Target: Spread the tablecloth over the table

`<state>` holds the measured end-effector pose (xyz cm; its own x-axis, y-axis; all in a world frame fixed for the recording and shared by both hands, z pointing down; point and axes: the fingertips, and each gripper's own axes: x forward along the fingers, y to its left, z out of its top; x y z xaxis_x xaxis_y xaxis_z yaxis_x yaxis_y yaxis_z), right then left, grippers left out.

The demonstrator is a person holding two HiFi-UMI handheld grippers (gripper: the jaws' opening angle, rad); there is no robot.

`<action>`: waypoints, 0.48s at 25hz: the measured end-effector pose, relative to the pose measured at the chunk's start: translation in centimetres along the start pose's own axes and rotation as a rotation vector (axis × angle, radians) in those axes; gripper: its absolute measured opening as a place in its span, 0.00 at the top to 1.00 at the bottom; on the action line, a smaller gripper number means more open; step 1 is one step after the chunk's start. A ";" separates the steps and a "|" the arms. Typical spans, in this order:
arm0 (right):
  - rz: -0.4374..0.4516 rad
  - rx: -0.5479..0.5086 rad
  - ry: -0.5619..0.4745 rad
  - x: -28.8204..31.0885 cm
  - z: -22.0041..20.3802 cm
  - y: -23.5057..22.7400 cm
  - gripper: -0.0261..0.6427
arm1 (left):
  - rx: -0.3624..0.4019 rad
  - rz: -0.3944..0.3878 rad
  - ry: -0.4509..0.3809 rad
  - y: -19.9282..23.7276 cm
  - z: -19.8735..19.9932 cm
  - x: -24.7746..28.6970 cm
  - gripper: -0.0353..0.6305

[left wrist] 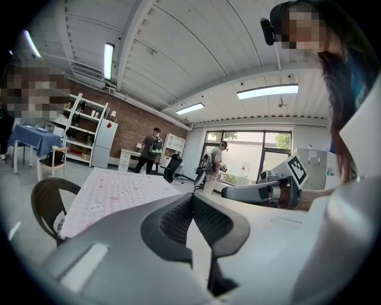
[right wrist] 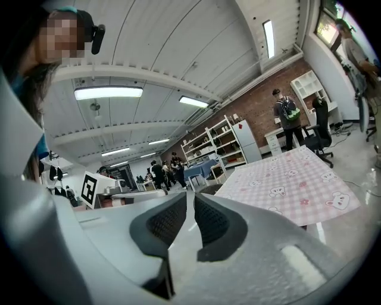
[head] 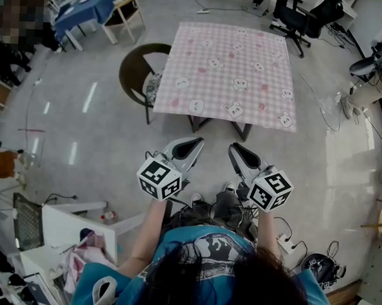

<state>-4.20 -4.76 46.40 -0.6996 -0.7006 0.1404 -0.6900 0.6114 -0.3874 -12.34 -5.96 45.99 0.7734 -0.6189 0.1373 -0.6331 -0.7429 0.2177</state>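
Note:
The pink checked tablecloth (head: 232, 68) with small animal prints lies flat over the square table, hanging over its near edge above the dark legs (head: 217, 126). It shows too in the left gripper view as the tablecloth (left wrist: 116, 190) and in the right gripper view as the tablecloth (right wrist: 292, 181). Both grippers hover over the floor in front of the person, short of the table and touching nothing. My left gripper (head: 196, 141) (left wrist: 191, 196) is shut, pads together and empty. My right gripper (head: 234, 147) (right wrist: 190, 195) has a narrow gap between its pads, with nothing in it.
A brown wicker chair (head: 141, 70) stands at the table's left side. A black office chair (head: 298, 17) is behind the table to the right, and a blue-covered table (head: 90, 8) at the back left. White furniture (head: 74, 222) and floor cables (head: 288, 244) flank the person.

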 end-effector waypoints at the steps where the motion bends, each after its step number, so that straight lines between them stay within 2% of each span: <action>1: -0.002 -0.005 -0.007 -0.1 0.1 0.2 0.90 | 0.004 -0.003 0.000 -0.1 0.0 -0.1 0.93; 6: 0.013 -0.022 -0.020 -0.1 0.1 1.3 0.92 | 0.037 -0.012 0.016 -0.8 -0.3 -0.8 0.93; 8: 0.019 -0.029 -0.029 -0.2 0.2 1.6 0.96 | 0.038 -0.020 0.020 -1.1 -0.4 -1.0 0.93; 12: 0.029 -0.038 -0.039 -0.4 -0.1 2.3 0.96 | 0.044 -0.039 0.031 -1.8 -0.9 -1.2 0.92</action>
<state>-5.51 -3.03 45.55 -0.7119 -0.6960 0.0934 -0.6768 0.6445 -0.3557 -12.13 -3.69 46.30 0.7976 -0.5818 0.1592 -0.6029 -0.7770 0.1811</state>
